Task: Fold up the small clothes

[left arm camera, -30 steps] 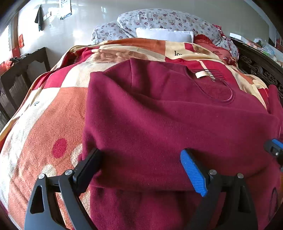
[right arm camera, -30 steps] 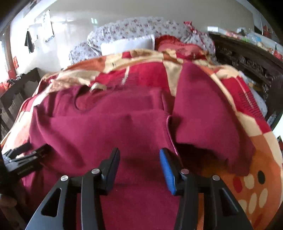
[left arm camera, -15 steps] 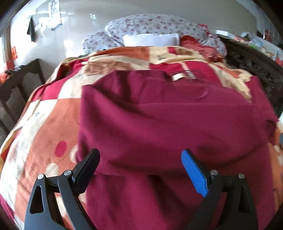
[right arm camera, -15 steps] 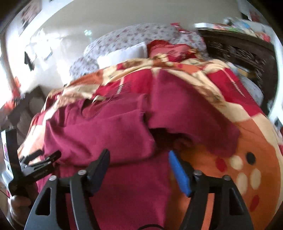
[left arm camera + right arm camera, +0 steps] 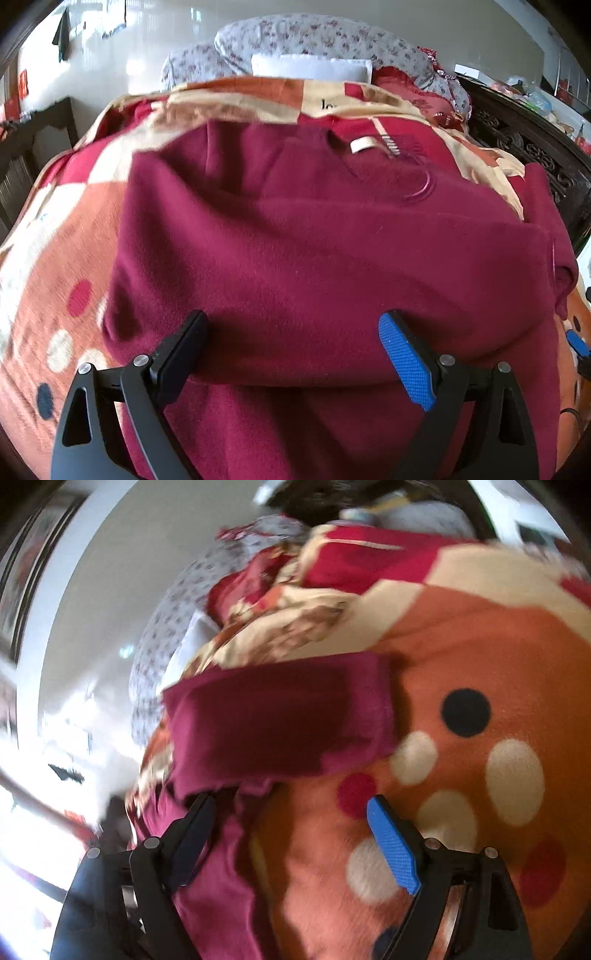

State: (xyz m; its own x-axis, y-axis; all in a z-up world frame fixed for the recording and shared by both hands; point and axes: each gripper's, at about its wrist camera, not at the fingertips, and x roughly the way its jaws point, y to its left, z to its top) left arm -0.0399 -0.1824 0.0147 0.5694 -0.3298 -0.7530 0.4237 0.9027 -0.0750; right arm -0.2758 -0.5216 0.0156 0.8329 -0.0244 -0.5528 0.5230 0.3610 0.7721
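Swinging rightward off the maroon sweater (image 5: 314, 266), the right hand-held gripper (image 5: 291, 827) rolled toward its loose sleeve (image 5: 280, 716), jaws opening, probably to fold it in. Left hand-held gripper (image 5: 291, 343) hovered apart over the sweater on the bed (image 5: 48, 280).

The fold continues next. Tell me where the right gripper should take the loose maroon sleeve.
Probably at the sleeve cuff end, the squared edge lying flat and free on the patterned blanket. Bring the right gripper, jaws opening and nothing clamped, from the blanket side.
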